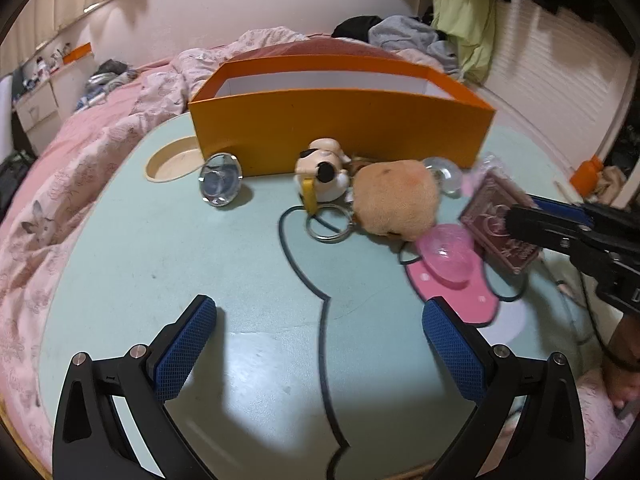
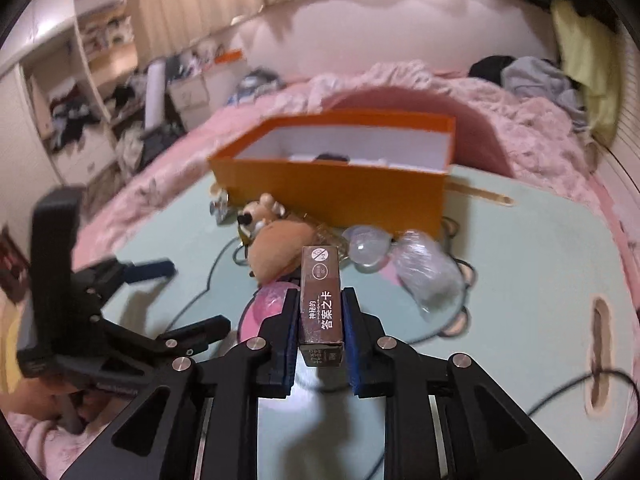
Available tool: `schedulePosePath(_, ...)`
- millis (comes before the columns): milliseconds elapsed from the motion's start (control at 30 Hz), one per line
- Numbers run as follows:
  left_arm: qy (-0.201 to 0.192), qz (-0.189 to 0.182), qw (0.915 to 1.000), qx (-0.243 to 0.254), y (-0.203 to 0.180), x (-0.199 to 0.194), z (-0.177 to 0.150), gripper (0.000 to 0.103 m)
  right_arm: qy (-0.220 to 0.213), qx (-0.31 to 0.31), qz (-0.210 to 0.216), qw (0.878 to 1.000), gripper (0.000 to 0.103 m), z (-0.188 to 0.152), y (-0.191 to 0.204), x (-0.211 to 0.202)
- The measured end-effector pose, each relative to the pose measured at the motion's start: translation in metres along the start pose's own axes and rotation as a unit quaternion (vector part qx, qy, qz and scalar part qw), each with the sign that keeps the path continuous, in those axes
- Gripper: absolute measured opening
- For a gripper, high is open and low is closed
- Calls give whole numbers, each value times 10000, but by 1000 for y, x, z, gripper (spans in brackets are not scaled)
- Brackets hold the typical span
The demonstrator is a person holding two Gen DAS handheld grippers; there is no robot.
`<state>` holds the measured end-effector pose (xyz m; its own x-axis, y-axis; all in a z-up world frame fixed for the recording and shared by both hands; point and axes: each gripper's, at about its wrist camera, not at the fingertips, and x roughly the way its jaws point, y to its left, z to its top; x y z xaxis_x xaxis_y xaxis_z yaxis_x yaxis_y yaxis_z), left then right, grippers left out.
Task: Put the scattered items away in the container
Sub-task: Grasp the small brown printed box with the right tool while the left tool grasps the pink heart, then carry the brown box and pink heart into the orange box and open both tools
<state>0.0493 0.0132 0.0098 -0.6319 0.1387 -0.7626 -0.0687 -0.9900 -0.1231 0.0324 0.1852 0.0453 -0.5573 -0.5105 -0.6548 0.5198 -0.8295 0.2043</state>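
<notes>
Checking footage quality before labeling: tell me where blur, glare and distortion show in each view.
Left wrist view: mostly sharp, fisheye bends the orange box; glare patch on the table; the card box and right hand-held gripper are smeared. Right wrist view: motion blur on the background and left hand-held gripper; the gripped card box stays readable.

Toy-strewn mint tray table (image 1: pixel 168 280), seemingly bed-top.
</notes>
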Motion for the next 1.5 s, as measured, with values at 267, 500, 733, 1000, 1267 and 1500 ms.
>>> schedulePosePath(267, 98, -722, 9948, 716, -38, -1, 19, 40, -504, 561, 129, 9971, 19, -14, -20, -31)
schedulePosePath(500, 405, -591, 9949, 710, -36, 27, 43, 33, -533, 766, 256, 9953, 20, -17, -28, -33)
schedulePosePath(733, 567, -466, 9939, 819, -55, 42, 55, 47, -511, 886, 327, 9942, 20, -20, -34, -32)
schedulePosePath(1000, 484, -611, 9942, 739, -53, 34, 49, 40, -521, 934, 326, 9937, 20, -21, -35, -34)
schedulePosePath(1267, 99, -672, 9943, 826, -43, -22, 41, 40, -558, 738, 331, 9952, 20, -15, -25, -36)
schedulePosePath(1500, -422, -459, 9960, 638, -22, -41, 95, 40, -705, 433, 276, 9962, 20, 37, -8, -28)
